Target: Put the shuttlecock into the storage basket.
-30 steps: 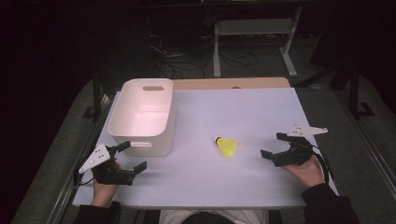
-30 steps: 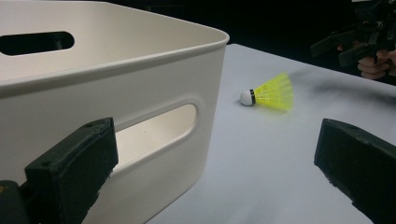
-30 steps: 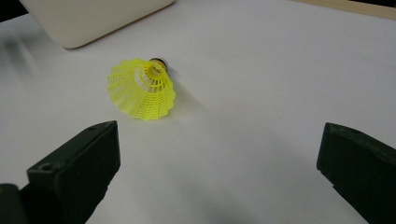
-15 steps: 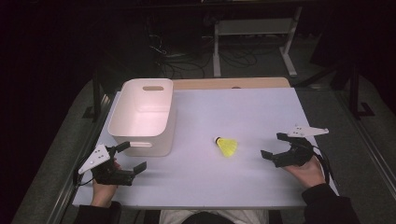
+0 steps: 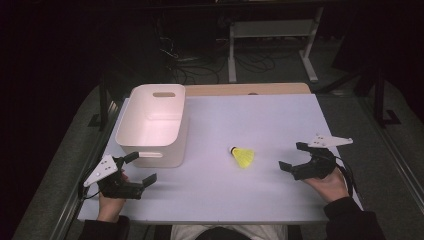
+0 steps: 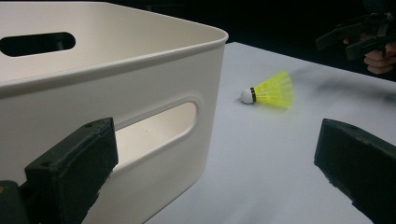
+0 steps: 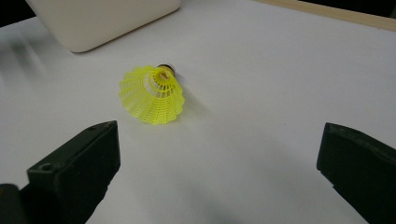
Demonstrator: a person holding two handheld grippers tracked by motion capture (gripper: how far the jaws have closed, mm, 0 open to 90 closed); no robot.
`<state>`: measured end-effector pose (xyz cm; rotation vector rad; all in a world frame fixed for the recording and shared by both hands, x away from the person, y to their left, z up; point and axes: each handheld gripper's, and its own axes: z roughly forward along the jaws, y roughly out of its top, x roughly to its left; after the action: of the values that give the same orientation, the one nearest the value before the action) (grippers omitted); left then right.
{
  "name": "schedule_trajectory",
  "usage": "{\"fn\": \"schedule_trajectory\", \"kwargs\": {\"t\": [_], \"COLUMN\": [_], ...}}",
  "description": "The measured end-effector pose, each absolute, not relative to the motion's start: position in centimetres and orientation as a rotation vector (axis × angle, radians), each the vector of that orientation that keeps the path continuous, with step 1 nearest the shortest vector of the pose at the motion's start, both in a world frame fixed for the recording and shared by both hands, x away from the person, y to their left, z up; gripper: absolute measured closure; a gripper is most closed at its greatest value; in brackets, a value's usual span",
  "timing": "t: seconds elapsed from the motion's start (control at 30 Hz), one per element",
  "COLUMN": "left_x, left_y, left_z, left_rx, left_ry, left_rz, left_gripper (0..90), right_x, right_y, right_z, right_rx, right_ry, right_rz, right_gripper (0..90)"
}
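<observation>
A white surface [image 5: 280,120] in a dark room holds a yellow shuttlecock [image 5: 243,156] lying on its side near the middle. A white bin [image 5: 152,125] sits by the left edge. The left gripper [image 5: 134,170] and the right gripper [image 5: 292,155] rest near the front corners, jaws apart and empty.
</observation>
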<state>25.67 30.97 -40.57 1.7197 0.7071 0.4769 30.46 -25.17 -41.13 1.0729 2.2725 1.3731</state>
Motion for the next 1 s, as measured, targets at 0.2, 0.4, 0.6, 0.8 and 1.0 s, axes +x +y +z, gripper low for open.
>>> {"fn": "schedule_trajectory", "kwargs": {"t": [0.2,0.4,0.6,0.8,1.0], "left_x": [25.6,25.6,25.6,25.6,25.6], "left_y": [31.0,31.0,31.0,31.0,31.1], "left_z": [-40.6,-40.6,-40.6,-40.6,-40.6], "left_rx": [1.72,1.722,1.723,1.728,1.727], "left_ry": [0.706,0.705,0.705,0.701,0.701], "left_rz": [0.479,0.482,0.485,0.487,0.487], "left_gripper": [0.0,0.0,0.0,0.0,0.0], "right_x": [30.6,30.7,30.9,31.3,31.4], "right_y": [-25.2,-25.2,-24.9,-24.7,-24.5], "right_z": [-40.8,-40.4,-39.7,-39.2,-38.7], "right_rx": [1.067,1.063,1.041,1.021,1.005], "right_ry": [2.277,2.292,2.307,2.331,2.341], "right_rz": [1.359,1.347,1.335,1.326,1.322], "right_gripper": [0.0,0.0,0.0,0.0,0.0]}}
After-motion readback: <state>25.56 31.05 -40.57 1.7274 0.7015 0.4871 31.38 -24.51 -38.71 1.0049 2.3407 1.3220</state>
